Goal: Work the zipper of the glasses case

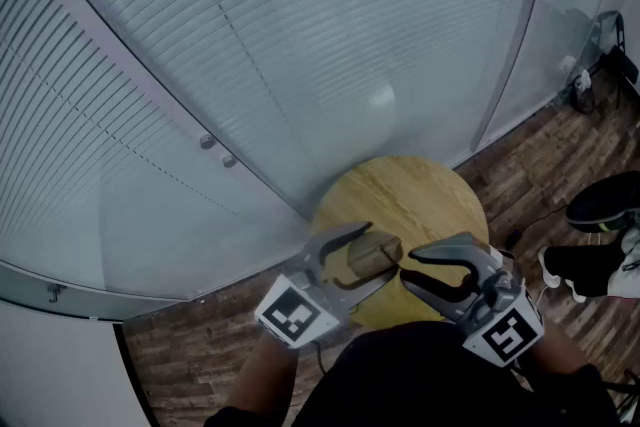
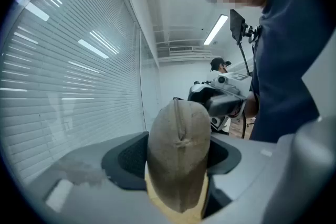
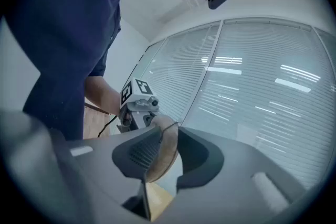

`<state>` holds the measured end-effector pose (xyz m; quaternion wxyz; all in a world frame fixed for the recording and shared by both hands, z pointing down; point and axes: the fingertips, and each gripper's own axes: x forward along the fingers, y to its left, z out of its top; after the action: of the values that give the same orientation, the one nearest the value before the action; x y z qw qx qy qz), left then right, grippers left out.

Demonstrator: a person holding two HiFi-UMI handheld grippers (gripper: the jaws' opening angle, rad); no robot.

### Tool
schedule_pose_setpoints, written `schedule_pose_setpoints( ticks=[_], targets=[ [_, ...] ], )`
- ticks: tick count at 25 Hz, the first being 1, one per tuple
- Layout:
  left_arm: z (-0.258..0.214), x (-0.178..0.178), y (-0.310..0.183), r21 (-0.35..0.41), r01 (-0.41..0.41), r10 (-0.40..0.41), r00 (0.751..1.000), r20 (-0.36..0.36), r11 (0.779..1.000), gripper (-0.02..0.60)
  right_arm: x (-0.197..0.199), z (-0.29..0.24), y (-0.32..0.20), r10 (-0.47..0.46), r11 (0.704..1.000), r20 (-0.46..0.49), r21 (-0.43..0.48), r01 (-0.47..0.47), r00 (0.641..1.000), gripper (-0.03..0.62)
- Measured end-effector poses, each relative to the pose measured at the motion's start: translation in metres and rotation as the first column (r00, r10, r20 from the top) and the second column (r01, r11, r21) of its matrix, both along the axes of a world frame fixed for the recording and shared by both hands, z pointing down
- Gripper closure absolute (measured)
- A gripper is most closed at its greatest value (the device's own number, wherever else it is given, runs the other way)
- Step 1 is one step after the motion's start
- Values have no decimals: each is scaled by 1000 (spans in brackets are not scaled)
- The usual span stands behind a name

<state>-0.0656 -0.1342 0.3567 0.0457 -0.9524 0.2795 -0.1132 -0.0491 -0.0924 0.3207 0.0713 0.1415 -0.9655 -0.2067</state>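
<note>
"Tan fabric fills the left gripper. The tan, oval fabric glasses case stands wedged between its two pads, which are set wide and pressed on the case's broad flanks."

"And the zipper?"

"It runs up the narrow edge that faces back along that gripper and ends in a pucker midway between the pads. The case's long axis points straight out past the left tips, toward the right gripper."

"So the right one sits at the far end?"

"Yes, tip to tip with the left, over the round pale wooden table. Its jaws are drawn nearly together, and the thin zipped rim of the case's end is pinched between them, tight against one pad."

"Has it got the slider?"

"I can't make out a slider or pull. It seems to hold the rim itself."

"Which does the work, then?"

"The right, I'd judge. It is on the zip line, while the left serves as the vise. The pull should follow the case's long axis, back toward the left pads. Pulling crosswise would likely twist the case out of the left hold."
</note>
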Motion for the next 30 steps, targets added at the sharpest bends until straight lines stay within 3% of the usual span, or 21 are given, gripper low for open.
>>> schedule_pose_setpoints(
  ticks=[1,4,6,8,12,14,16,18,21,23,26,30],
  targets=[
    [4,0,1,1,-3,3,1000,16,1000,276,1,-2,0,1,1000,13,17,-1,1000,506],
    [8,-1,3,-5,-9,10,999,32,1000,276,-4,6,0,-2,998,-42,56,5,999,520],
    [8,0,5,-8,-17,17,999,44,1000,276,-5,10,-1,9,999,-55,36,-7,998,520],
    [11,0,6,-11,-21,21,998,53,1000,276,-4,8,-2,11,1000,-28,14,-11,1000,577],
    [18,-6,7,-35,-28,31,997,77,999,276,-4,-2,-7,7,1000,18,-21,-7,1000,580],
    [13,-4,11,-39,-57,59,997,41,998,278,-4,-8,-9,-1,999,46,-47,3,999,580],
    [-2,1,18,-61,-98,92,991,-93,993,278,-3,-18,-9,-32,996,94,-80,40,995,580],
    [-13,3,26,-123,-143,112,968,-225,982,278,-5,-29,-6,-77,991,142,-98,91,987,580],
    [-18,5,34,-178,-219,153,933,-325,959,279,-5,-38,0,-133,984,159,-94,149,978,582],
    [-20,5,37,-177,-281,195,900,-390,943,282,-4,-41,1,-154,980,164,-101,171,974,582],
    [-25,3,40,-156,-365,249,835,-490,918,287,-5,-48,-1,-175,973,186,-115,198,967,582],
    [-32,3,43,-158,-443,247,723,-645,883,288,-7,-51,1,-191,968,209,-122,219,959,582]
  ],
)
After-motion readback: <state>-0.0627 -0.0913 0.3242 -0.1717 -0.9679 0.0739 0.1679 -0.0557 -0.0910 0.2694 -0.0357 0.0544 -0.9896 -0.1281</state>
